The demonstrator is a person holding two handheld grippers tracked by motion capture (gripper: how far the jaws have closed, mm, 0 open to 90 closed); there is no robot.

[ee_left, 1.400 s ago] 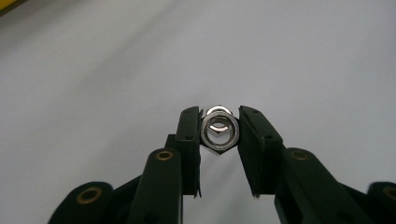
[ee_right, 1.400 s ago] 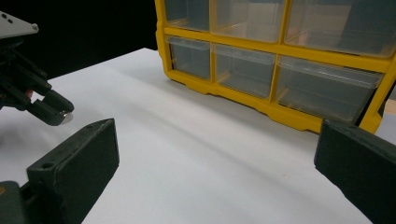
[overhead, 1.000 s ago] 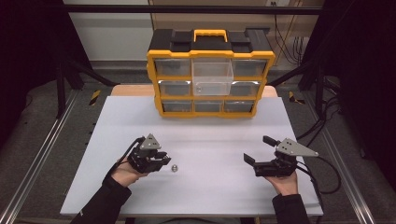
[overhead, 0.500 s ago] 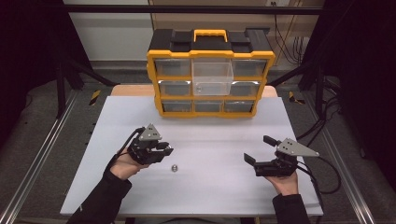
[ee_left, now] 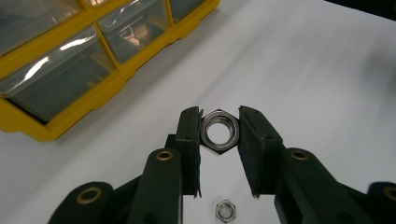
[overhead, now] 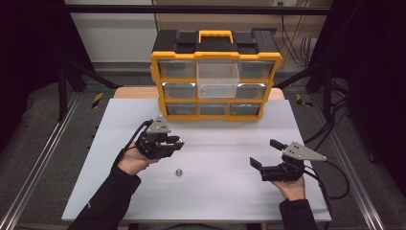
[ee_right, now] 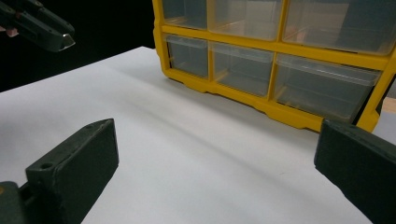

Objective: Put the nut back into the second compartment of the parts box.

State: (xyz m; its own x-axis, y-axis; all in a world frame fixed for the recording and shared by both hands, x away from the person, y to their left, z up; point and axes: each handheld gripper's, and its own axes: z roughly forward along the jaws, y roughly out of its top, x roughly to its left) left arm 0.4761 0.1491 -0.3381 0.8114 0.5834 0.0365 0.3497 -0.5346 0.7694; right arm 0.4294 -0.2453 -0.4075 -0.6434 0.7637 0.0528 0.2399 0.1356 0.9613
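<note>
The white table (overhead: pixel 215 191) carries a yellow drawer cabinet (overhead: pixel 215 76) at its far edge, one middle drawer (overhead: pixel 218 79) pulled out, probably to take what I carry. My left gripper (ee_left: pixel 219 133) is clamped on a steel nut (ee_left: pixel 219 129), held clear of the table left of centre. My right gripper (overhead: pixel 265 153) waits at the right, jaws wide apart. A second nut (overhead: pixel 178 172) lies loose near me.
</note>
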